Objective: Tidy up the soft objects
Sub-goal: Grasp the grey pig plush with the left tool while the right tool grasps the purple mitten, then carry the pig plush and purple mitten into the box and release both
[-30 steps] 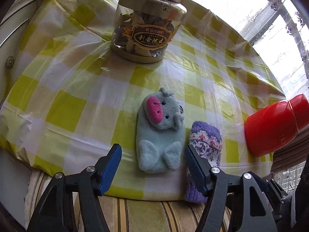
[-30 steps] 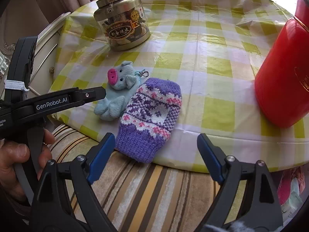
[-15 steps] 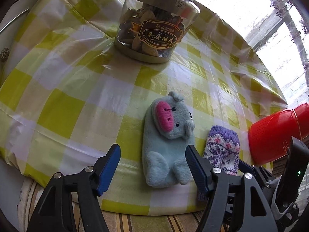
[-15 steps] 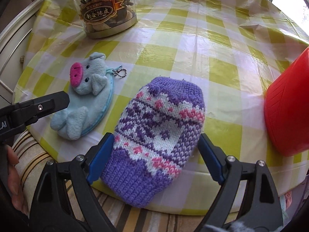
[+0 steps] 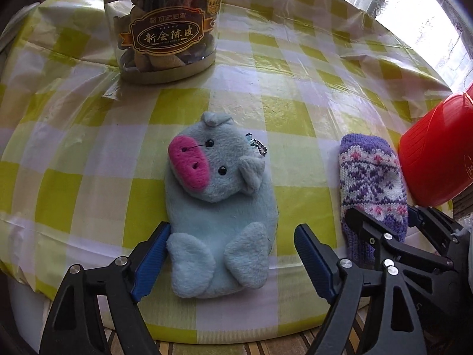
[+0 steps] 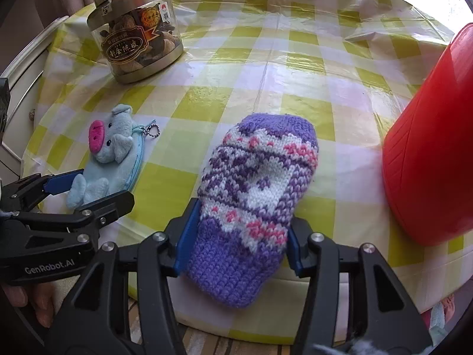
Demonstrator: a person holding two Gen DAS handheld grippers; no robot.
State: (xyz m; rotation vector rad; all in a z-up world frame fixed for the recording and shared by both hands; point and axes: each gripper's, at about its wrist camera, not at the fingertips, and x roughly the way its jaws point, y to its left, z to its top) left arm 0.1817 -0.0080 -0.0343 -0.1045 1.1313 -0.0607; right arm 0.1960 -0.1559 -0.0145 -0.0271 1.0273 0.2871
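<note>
A light-blue plush pig pouch (image 5: 218, 216) with a pink snout lies on the checked tablecloth (image 5: 88, 153). My left gripper (image 5: 233, 254) is open around its lower end, left pad touching a foot. A purple knitted mitten (image 6: 254, 201) lies to its right at the table's front edge. My right gripper (image 6: 236, 242) has its blue pads pressed against both sides of the mitten's cuff. The pouch (image 6: 109, 162) and left gripper (image 6: 88, 189) show in the right wrist view; the mitten (image 5: 372, 183) and right gripper (image 5: 381, 222) show in the left wrist view.
A clear jar with a gold lid (image 6: 139, 35) stands at the back left; it also shows in the left wrist view (image 5: 165, 29). A red plastic container (image 6: 431, 148) lies close to the mitten's right side. The table's front edge drops to a striped cushion (image 6: 207, 343).
Both grippers have moved forward onto the table. The left one now straddles the pig pouch. The right one has closed in from wide open onto the mitten's cuff.
</note>
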